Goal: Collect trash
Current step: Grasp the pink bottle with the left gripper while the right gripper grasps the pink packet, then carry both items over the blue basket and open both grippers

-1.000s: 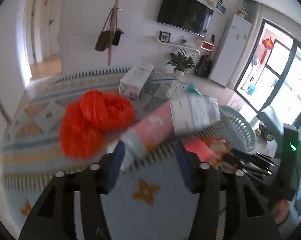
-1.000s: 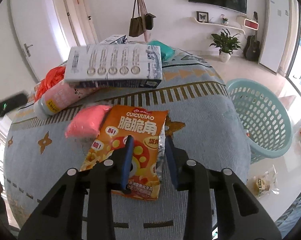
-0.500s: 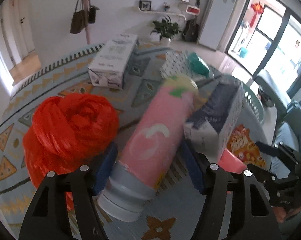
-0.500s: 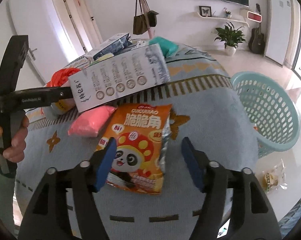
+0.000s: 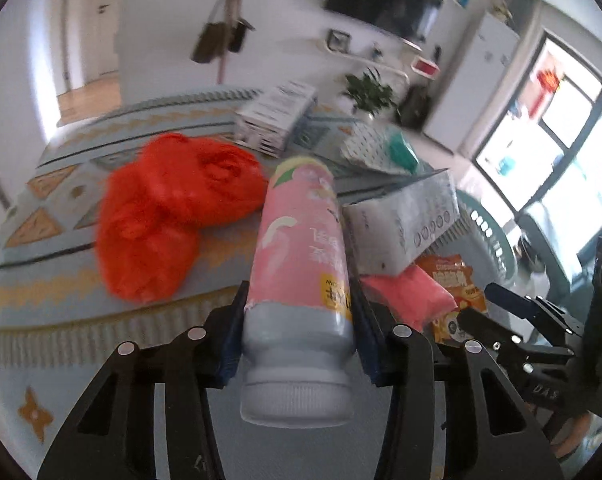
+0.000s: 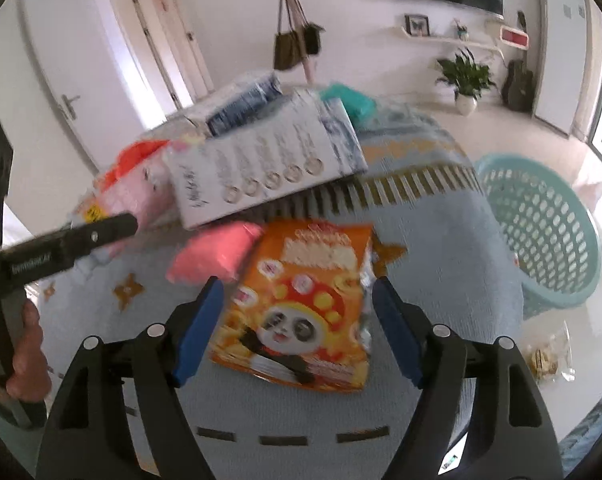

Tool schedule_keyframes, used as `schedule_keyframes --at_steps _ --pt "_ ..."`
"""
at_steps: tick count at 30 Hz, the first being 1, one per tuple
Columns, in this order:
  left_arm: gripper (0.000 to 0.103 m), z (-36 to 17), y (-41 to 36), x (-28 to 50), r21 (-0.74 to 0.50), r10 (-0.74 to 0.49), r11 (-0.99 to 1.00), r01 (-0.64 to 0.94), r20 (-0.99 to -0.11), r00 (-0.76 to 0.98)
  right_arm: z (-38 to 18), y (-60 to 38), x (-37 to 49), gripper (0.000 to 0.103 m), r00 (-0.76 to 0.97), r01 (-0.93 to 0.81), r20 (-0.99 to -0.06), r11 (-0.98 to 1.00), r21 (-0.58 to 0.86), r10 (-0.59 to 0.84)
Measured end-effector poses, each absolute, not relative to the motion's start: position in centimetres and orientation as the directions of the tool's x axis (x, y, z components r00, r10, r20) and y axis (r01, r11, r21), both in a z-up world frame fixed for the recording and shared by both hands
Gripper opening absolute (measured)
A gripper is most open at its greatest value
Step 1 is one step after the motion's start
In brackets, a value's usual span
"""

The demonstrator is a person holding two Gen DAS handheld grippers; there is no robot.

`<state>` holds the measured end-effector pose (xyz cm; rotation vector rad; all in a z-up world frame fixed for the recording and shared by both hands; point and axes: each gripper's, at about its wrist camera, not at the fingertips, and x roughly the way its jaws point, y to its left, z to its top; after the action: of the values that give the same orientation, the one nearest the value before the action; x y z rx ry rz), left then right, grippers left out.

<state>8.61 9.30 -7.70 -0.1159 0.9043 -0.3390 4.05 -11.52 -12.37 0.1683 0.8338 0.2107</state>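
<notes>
Pink bottle (image 5: 299,256) with grey cap end, lying lengthwise, white carton (image 6: 261,168) tilted against it, pink packet (image 6: 217,254) and orange snack bag (image 6: 305,304) flat near table edge

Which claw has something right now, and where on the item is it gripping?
The left claw is shut on the pink bottle, pads clamping its grey lower end near the cap. The right claw is open, straddling the orange snack bag without gripping it.

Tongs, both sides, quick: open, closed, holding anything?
Left tongs: closed on the pink bottle, gripped near its grey cap end.
Right tongs: open, empty, straddling the orange snack bag on the table.
</notes>
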Motion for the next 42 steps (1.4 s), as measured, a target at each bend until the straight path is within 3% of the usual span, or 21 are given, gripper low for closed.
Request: schedule_keyframes --at_steps 7,10,12,15,24,33,42 --pt "0.044 -7.1 11.8 6.9 -0.276 -0.324 0.945 0.176 -0.727 0.605 -12.1 -7.1 6.0 0.072 0.615 -0.176 -0.744 0.965 0.193 0.261" --pt "0.044 -7.0 11.8 6.8 -0.284 -0.327 0.943 0.17 -0.715 0.618 -13.0 -6.4 6.9 0.059 0.585 -0.176 -0.768 0.965 0.193 0.26" --pt "0.044 -6.9 11.7 6.6 -0.28 -0.321 0.945 0.166 -0.71 0.627 -13.4 -6.3 7.3 0.041 0.577 -0.174 -0.774 0.965 0.194 0.26" --pt "0.044 -7.0 11.7 6.3 -0.295 -0.336 0.94 0.174 -0.697 0.634 -13.7 -6.5 7.4 0.037 0.585 -0.179 -0.766 0.964 0.197 0.266" --pt "0.044 -4.0 10.2 5.0 -0.338 -0.397 0.912 0.233 -0.581 0.71 -9.7 -9.2 5.3 0.035 0.69 -0.216 -0.644 0.943 0.254 0.331" --pt "0.044 -0.3 3.2 6.9 -0.295 -0.435 0.899 0.324 -0.519 0.735 -5.2 -17.7 4.8 0.035 0.825 -0.091 -0.526 0.967 0.237 0.206" --pt "0.044 0.8 -8.2 10.6 -0.223 -0.495 0.865 0.449 -0.527 0.691 -5.9 -27.6 6.0 0.035 0.845 0.124 -0.535 0.963 0.239 0.024"
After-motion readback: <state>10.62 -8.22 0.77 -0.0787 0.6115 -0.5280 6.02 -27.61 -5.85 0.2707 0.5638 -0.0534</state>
